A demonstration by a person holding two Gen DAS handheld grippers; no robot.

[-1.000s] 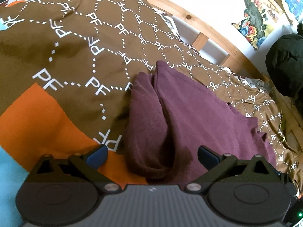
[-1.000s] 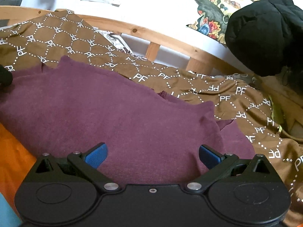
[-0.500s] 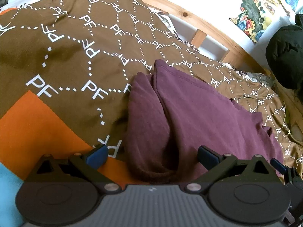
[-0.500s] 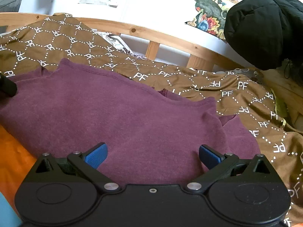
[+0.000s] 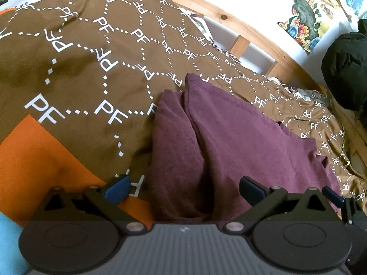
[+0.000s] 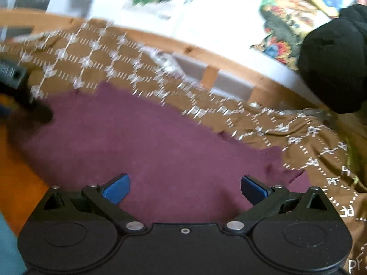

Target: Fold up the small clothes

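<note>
A dark maroon knit garment (image 5: 229, 142) lies spread on a bed, on top of a brown bedcover (image 5: 96, 52) printed with white dotted hexagons and the white letters "PF" repeated across it. In the left wrist view the garment's near left side is bunched into a thick rolled fold with a deep crease beside it; the rest spreads flatter toward the right. In the right wrist view, which is blurred, the same garment (image 6: 160, 151) fills the middle as a broad flat sheet with a ragged far edge.

The left tool (image 5: 183, 189) hangs just over the rolled fold, its blue-padded fingers (image 5: 115, 189) spread wide with nothing between them. The right tool (image 6: 184, 189) is likewise wide open over the flat part of the cloth, gripping nothing.

An orange panel (image 5: 34, 160) and a light blue patch (image 5: 9, 240) of the bedding show at the lower left. Beyond the cover runs a light wooden bed rail (image 5: 240, 27), then a white wall with colourful pictures (image 5: 307, 23). A bulky black padded jacket (image 6: 335, 68) sits at the far right.
</note>
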